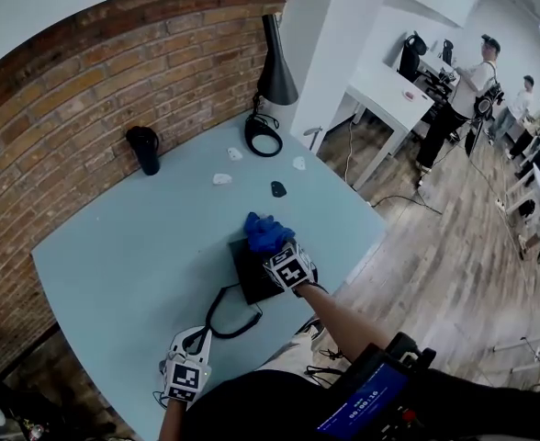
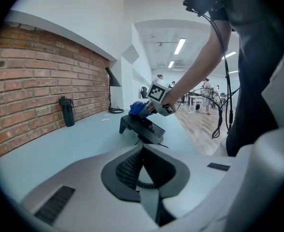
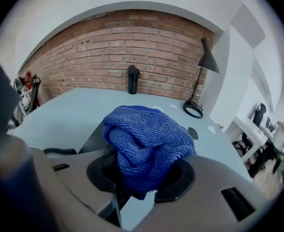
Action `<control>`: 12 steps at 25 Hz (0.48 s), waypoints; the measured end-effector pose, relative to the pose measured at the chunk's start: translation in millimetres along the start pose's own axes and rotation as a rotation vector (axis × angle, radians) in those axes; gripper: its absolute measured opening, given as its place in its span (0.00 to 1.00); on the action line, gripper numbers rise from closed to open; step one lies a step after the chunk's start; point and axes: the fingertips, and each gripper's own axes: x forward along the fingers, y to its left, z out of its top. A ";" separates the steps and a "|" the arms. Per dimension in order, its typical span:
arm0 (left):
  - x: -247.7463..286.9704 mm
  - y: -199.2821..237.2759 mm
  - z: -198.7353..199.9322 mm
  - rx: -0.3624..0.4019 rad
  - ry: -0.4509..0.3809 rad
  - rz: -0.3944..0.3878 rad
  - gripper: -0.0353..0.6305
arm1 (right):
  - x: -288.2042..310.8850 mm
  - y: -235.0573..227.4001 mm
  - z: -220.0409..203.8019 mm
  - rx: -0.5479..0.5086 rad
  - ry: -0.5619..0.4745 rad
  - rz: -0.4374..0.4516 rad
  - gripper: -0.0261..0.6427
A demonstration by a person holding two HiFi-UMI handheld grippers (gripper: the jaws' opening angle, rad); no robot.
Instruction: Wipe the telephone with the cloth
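Observation:
A black telephone [image 1: 248, 281] sits near the front of the pale blue table [image 1: 132, 255]. My right gripper [image 1: 275, 248] is shut on a bunched blue cloth [image 1: 265, 230], which rests on the telephone's far end. In the right gripper view the cloth [image 3: 144, 137] fills the space between the jaws of that gripper [image 3: 141, 190], with the phone's dark body [image 3: 90, 140] just behind. My left gripper [image 1: 189, 349] is low at the table's front edge. Its jaws [image 2: 143, 178] are closed on the telephone's black coiled cord [image 2: 131, 169], which loops back to the telephone [image 2: 142, 128].
A black bottle [image 1: 144, 150] stands by the brick wall. At the far corner is a black desk lamp [image 1: 272, 76]. White scraps [image 1: 222, 178] and a small dark object [image 1: 278, 188] lie beyond the phone. The table's right edge drops to wood floor; people stand far right.

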 end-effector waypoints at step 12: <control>0.8 0.1 2.2 0.000 0.003 -0.002 0.09 | 1.6 9.4 -14.1 0.040 0.001 0.029 0.27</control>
